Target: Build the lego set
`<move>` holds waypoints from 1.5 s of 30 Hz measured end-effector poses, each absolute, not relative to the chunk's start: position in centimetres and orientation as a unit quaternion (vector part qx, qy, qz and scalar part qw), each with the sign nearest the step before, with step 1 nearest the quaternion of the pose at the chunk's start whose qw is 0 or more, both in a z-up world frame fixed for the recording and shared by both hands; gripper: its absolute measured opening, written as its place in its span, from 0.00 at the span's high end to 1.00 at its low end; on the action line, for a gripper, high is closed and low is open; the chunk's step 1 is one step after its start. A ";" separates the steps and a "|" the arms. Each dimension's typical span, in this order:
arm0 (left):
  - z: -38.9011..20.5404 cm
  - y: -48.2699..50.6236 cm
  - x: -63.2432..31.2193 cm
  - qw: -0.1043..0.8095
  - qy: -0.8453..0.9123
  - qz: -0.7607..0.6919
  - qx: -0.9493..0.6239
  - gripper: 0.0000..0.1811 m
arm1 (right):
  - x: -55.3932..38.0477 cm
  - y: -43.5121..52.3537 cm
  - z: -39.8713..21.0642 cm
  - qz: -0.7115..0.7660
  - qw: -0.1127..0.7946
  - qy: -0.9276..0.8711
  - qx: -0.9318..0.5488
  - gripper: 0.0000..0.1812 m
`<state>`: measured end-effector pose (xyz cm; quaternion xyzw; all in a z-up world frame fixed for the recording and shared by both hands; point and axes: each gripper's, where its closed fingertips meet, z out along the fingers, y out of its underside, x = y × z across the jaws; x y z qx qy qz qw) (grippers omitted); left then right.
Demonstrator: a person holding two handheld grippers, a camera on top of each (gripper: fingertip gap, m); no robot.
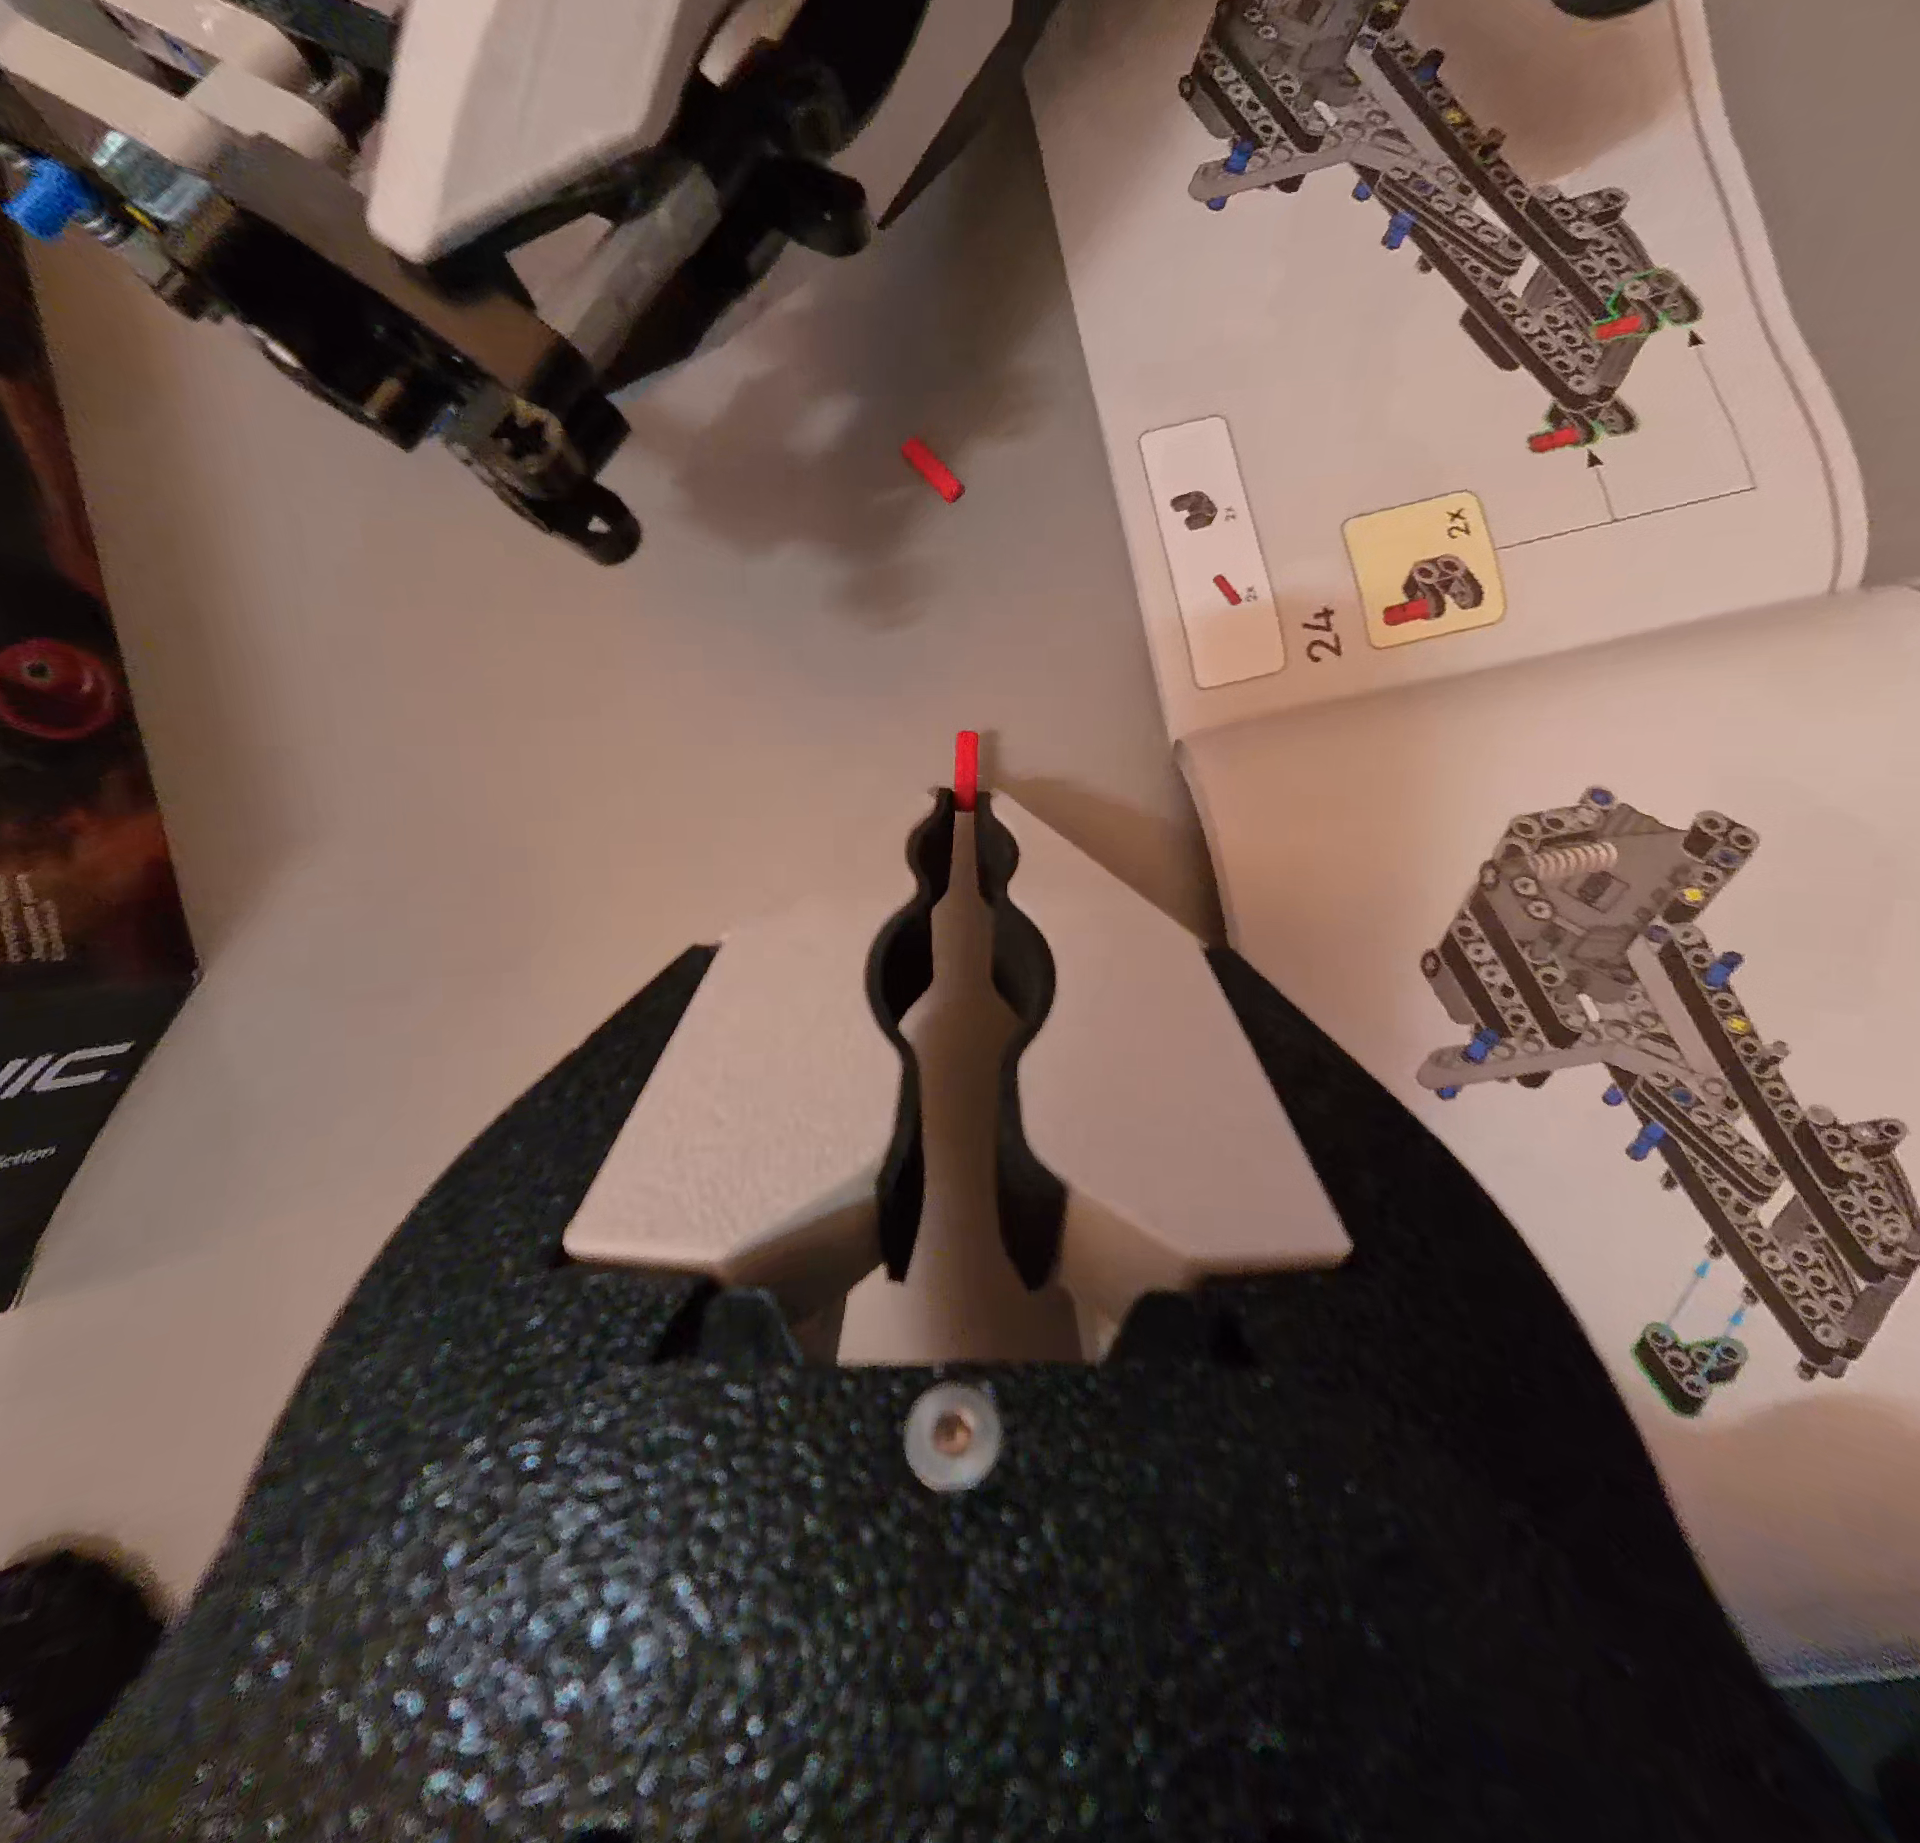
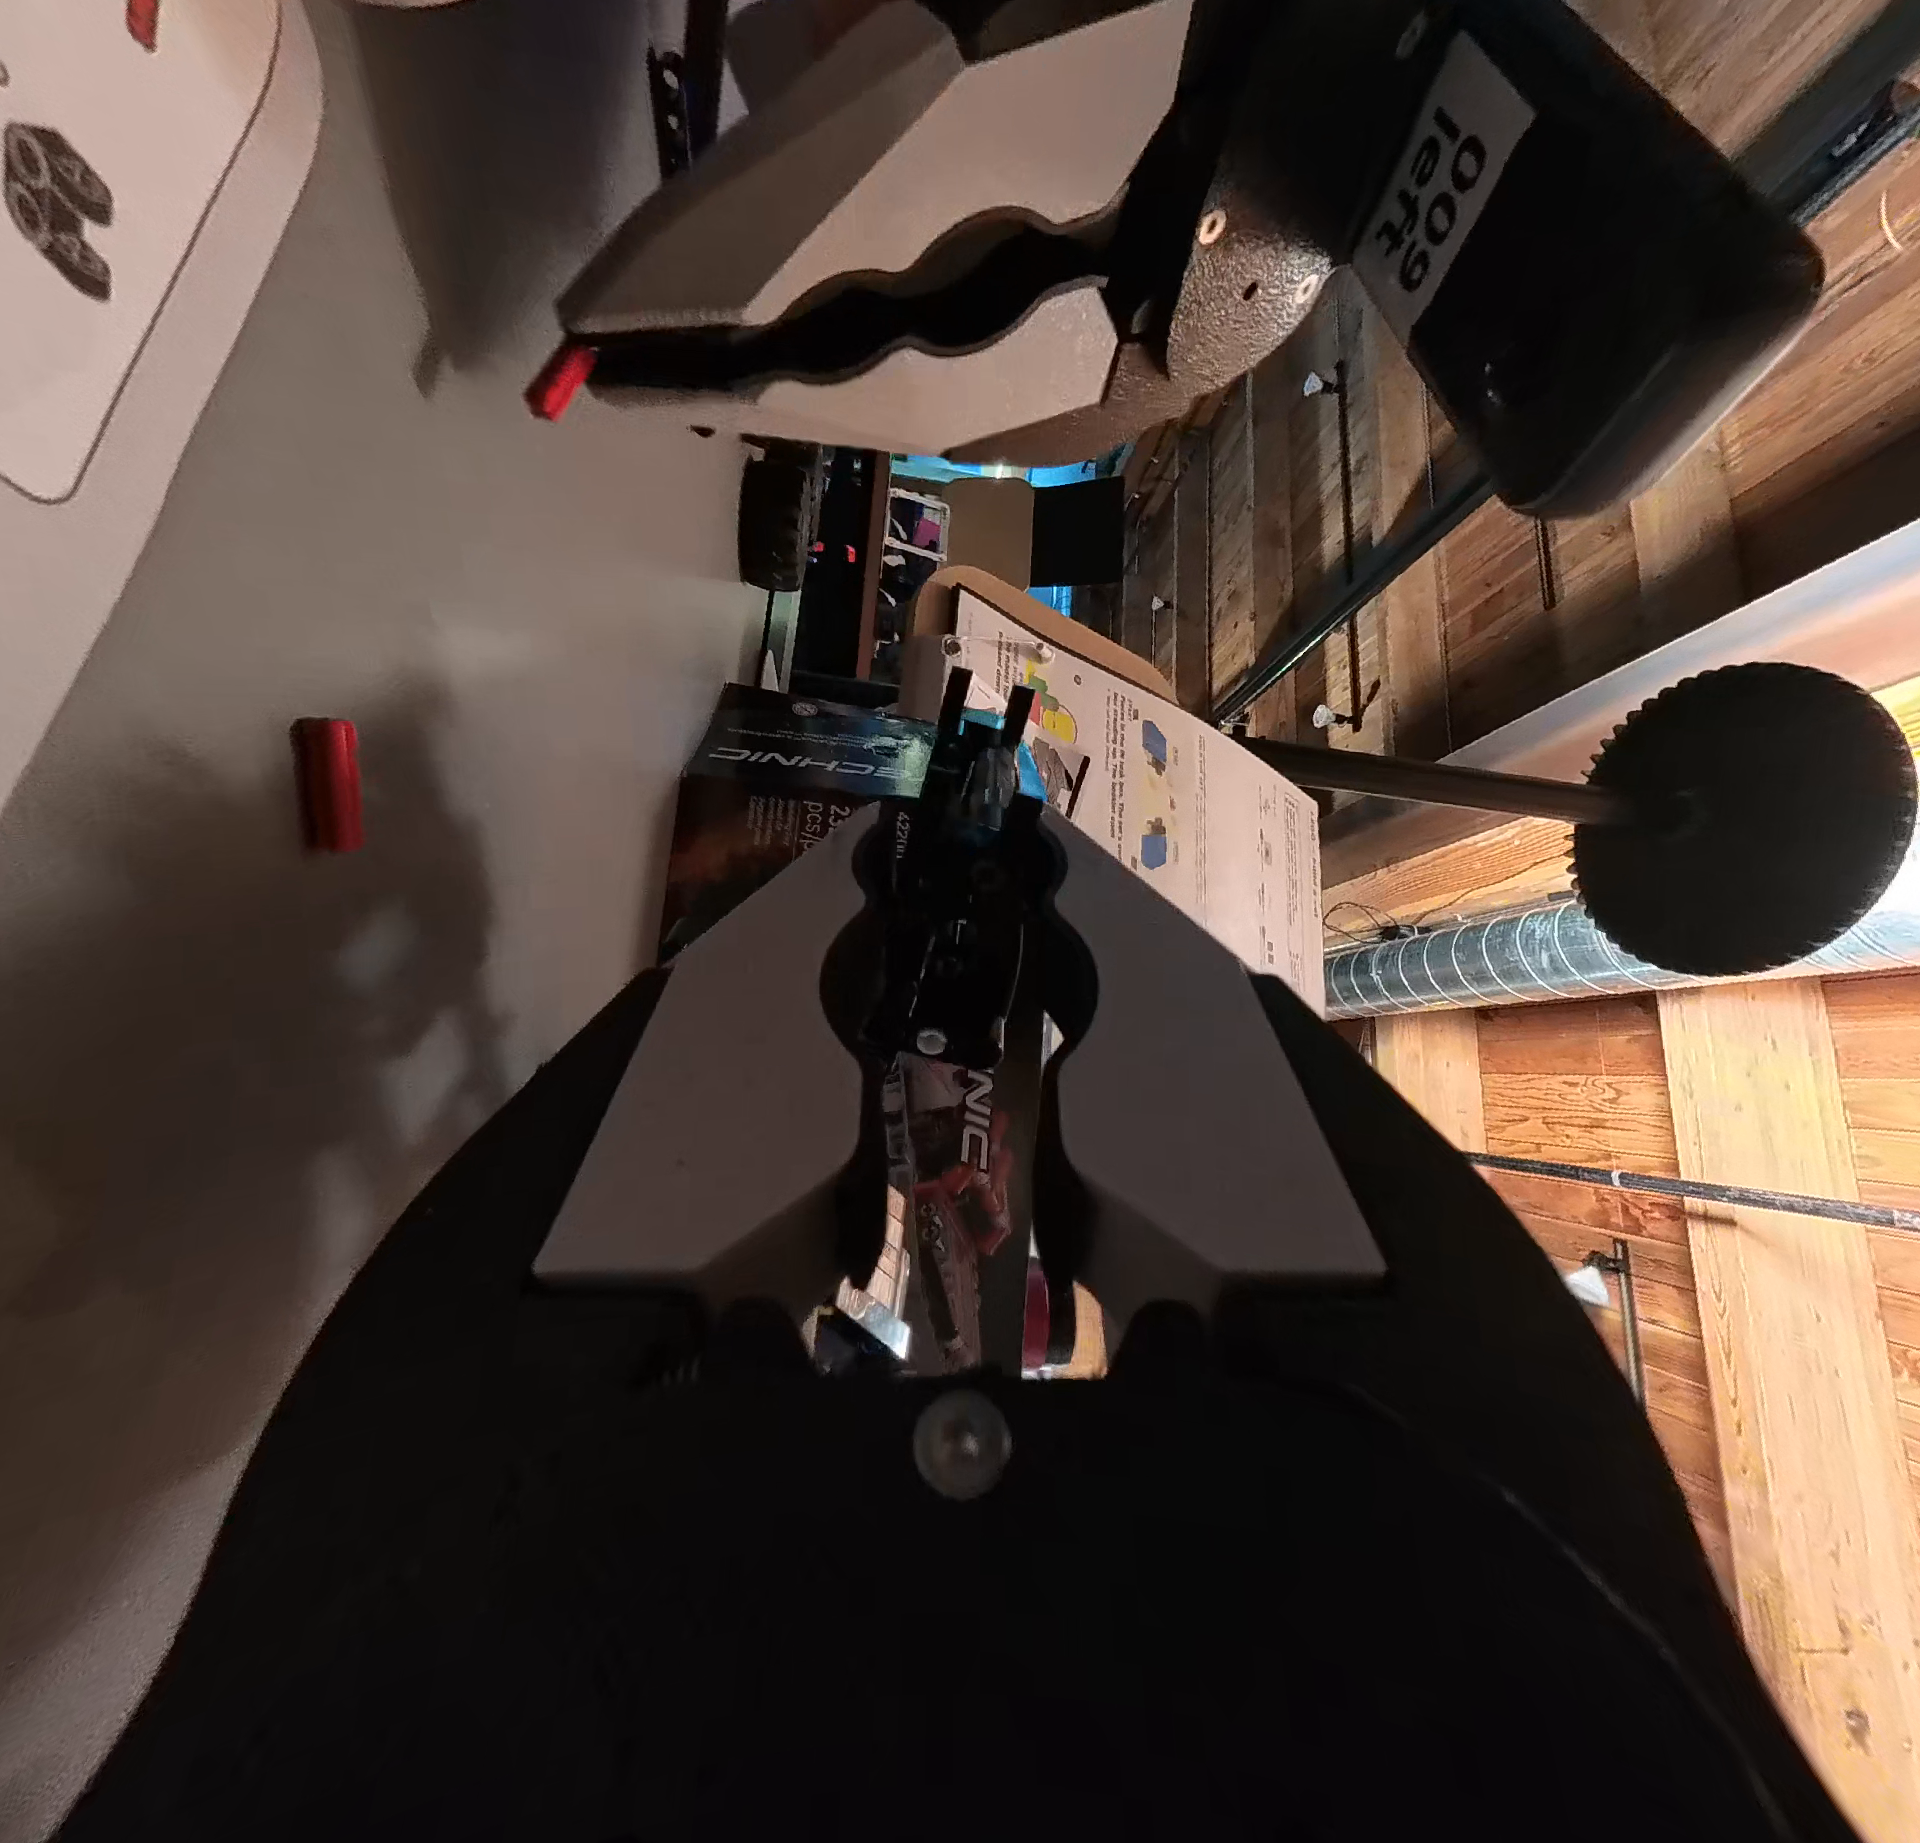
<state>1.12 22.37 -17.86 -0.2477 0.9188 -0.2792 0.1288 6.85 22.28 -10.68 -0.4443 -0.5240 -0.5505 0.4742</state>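
The left gripper pinches a short red axle at the very tips of its fingers; most of the piece sticks out forward beyond them, above the pale table. In the right wrist view the same gripper comes in from the upper right, the red axle jutting from its tips close over the tabletop.

A second red axle lies loose on the table, well ahead of the held one and apart from everything else (it shows again at in the right wrist view, in a patch of shadow).

The right gripper is clamped on the black model, a partly built frame of black beams that runs between its fingers and out past the tips. From the left wrist view this gripper sits at upper left, with the model hanging below it, tilted, blue pins poking from its side and a black looped end lowest, near the table.

The open manual lies on the right side of the table, its pages showing grey frame drawings with small red parts. The dark set box stands at the left edge. In the right wrist view the box is behind the held model, with a printed sheet beside it and wooden planks beyond.
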 end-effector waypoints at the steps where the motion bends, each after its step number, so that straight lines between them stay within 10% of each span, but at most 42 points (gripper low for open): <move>1: -18.1 22.4 1.1 0.125 0.921 -0.274 -0.249 0.99 | 6.9 22.2 -10.6 -0.549 0.476 -0.523 -0.446 0.89; 26: -19.1 22.6 0.9 0.094 0.912 -0.291 -0.274 0.99 | 6.8 22.4 -10.6 -0.545 0.473 -0.518 -0.460 0.89; 45: -11.0 22.0 2.6 0.386 0.921 -0.047 -0.030 0.99 | 5.1 23.2 -11.0 -0.451 0.544 -0.492 -0.508 0.84</move>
